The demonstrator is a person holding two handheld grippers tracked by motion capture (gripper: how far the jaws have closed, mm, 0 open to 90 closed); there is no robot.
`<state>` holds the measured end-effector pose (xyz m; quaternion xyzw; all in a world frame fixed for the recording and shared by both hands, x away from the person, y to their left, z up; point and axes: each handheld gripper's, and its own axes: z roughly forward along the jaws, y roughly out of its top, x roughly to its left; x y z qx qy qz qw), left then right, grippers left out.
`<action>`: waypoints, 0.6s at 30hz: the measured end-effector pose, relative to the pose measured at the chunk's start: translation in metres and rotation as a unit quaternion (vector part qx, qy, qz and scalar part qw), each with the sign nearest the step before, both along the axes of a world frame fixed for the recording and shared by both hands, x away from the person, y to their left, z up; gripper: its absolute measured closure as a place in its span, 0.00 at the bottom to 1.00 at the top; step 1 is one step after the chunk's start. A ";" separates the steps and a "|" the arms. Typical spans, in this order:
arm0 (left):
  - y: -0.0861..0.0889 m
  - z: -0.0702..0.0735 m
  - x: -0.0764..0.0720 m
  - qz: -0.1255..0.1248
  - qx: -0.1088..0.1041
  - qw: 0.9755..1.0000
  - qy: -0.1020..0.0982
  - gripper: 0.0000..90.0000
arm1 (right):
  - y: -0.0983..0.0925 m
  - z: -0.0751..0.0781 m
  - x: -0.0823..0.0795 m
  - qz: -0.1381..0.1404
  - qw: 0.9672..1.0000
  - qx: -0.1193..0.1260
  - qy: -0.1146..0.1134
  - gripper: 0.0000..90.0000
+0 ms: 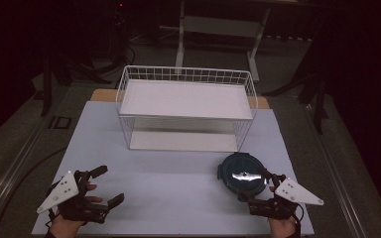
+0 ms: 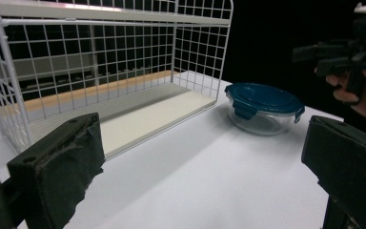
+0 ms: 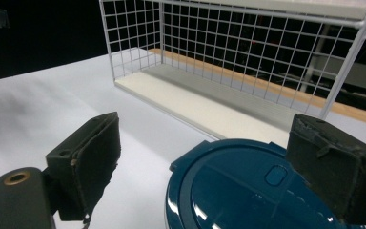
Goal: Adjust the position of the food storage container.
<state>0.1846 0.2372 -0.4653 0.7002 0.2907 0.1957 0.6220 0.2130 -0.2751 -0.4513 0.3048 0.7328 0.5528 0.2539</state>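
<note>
We hold the left gripper (image 1: pixel 105 186) near the bench's (image 1: pixel 178 193) front left corner, its jaws spread wide with nothing between them. Our right gripper (image 1: pixel 254 184) sits near the front right corner, jaws apart as well, one on either side of the container (image 1: pixel 239 171) without pressing on it. The container is a round glass bowl with a dark blue clip lid (image 3: pixel 238 191); it stands on the bench toward the right edge, just in front of the rack's right end. The white wire rack (image 1: pixel 186 106) stands at the back middle of the bench, with a white upper shelf (image 1: pixel 186 98) and a lower board (image 1: pixel 183 141).
</note>
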 end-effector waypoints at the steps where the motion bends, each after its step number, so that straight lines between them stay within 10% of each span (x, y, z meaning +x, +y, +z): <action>1: 0.000 0.000 0.000 -0.002 -0.003 1.000 -0.001 0.01 | 0.001 0.002 -0.002 0.001 1.000 -0.001 -0.003 0.12; 8: 0.000 0.001 0.000 -0.002 -0.014 1.000 -0.004 0.01 | 0.008 0.023 -0.012 0.017 0.999 -0.003 -0.038 0.12; 18: 0.004 0.001 0.002 0.010 -0.028 1.000 -0.006 0.01 | 0.008 0.051 0.004 0.031 0.999 0.010 -0.023 0.12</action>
